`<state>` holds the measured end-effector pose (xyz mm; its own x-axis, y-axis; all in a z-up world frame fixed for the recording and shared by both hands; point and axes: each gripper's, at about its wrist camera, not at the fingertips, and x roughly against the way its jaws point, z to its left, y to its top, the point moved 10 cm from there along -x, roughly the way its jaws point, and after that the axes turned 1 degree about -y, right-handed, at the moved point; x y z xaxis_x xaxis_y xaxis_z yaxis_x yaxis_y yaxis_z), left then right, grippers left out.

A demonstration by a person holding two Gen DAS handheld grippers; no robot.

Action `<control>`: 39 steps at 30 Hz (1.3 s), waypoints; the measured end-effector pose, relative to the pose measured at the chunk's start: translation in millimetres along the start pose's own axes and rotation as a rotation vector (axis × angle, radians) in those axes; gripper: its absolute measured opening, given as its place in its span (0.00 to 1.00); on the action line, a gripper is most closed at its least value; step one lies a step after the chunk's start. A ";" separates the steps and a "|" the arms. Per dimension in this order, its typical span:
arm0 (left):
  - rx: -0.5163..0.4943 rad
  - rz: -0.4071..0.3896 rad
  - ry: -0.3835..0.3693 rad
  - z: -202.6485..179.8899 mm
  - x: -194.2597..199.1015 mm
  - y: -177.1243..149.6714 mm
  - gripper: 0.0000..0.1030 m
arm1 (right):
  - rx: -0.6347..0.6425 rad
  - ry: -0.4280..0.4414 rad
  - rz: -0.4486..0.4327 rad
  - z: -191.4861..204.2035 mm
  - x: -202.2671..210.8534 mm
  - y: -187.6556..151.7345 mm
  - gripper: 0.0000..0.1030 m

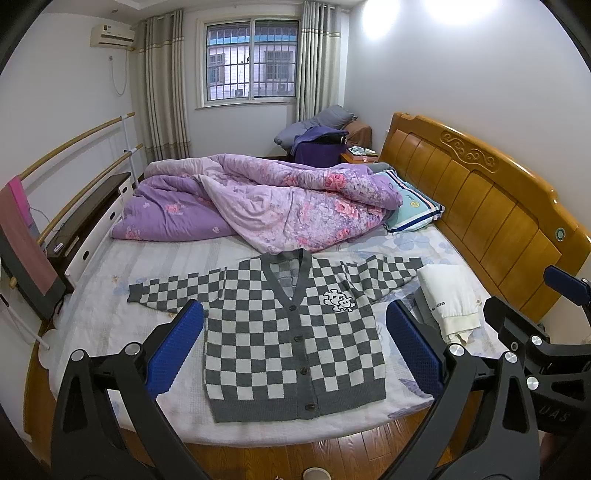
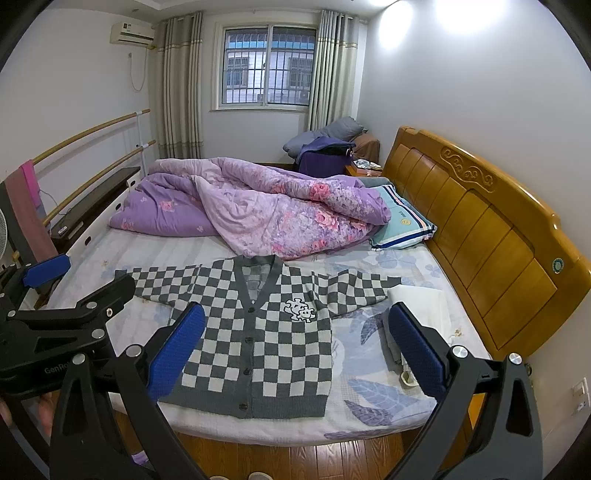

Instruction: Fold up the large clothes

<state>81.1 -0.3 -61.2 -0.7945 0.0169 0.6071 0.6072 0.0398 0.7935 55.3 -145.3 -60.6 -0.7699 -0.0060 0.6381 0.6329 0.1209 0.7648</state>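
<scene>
With the grey-and-white checkered knit cardigan (image 1: pixel 291 332) spread flat, sleeves out, at the near edge of the floral-sheeted bed (image 1: pixel 155 258), we hold the left gripper (image 1: pixel 295 347) and right gripper (image 2: pixel 295 350) agape and empty above it, so we judge folding unstarted and a sleeve pinch next.

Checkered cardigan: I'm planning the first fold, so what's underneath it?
The checkered cardigan lies flat on the floral bedsheet; its right sleeve tip reaches the folded white garment. Anything beneath is hidden.

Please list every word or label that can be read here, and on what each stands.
"GenRo" (cut off): body of the left gripper, seen in the right wrist view.
"UAS": body of the right gripper, seen in the left wrist view.
Too small to read: print on the white folded garment, pillow logo, headboard sticker, air conditioner label.
</scene>
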 end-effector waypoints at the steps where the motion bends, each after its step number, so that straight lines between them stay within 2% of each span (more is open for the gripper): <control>1: 0.000 -0.001 0.000 0.0 0.0 0.1 0.96 | 0.001 0.001 0.001 -0.1 0.2 -0.1 0.93; 5: -0.005 -0.004 -0.001 2.2 -0.3 -4.4 0.95 | 0.007 0.002 0.004 -4.3 2.3 -0.2 0.93; 8: 0.013 -0.008 -0.023 5.4 -0.6 -10.9 0.96 | -0.027 0.022 -0.033 -7.4 6.6 5.1 0.93; 10: -0.002 -0.003 0.000 9.0 -5.2 -16.4 0.96 | -0.016 0.024 -0.018 -8.5 2.7 5.6 0.93; 11: -0.005 0.000 0.010 11.1 -19.6 -21.5 0.96 | -0.007 0.014 -0.013 -9.7 0.8 6.3 0.93; 13: -0.002 0.002 0.002 11.9 -20.5 -25.2 0.96 | -0.013 0.024 -0.007 -11.6 -1.6 5.6 0.93; 39: 0.014 0.053 0.036 -17.7 -33.0 -27.2 0.96 | -0.012 0.063 0.033 -32.1 -10.8 4.5 0.93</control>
<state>91.0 -19.6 -102.0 -0.7602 -0.0165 0.6495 0.6480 0.0534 0.7597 69.1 -176.6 -61.2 -0.7425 -0.0645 0.6667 0.6588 0.1100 0.7443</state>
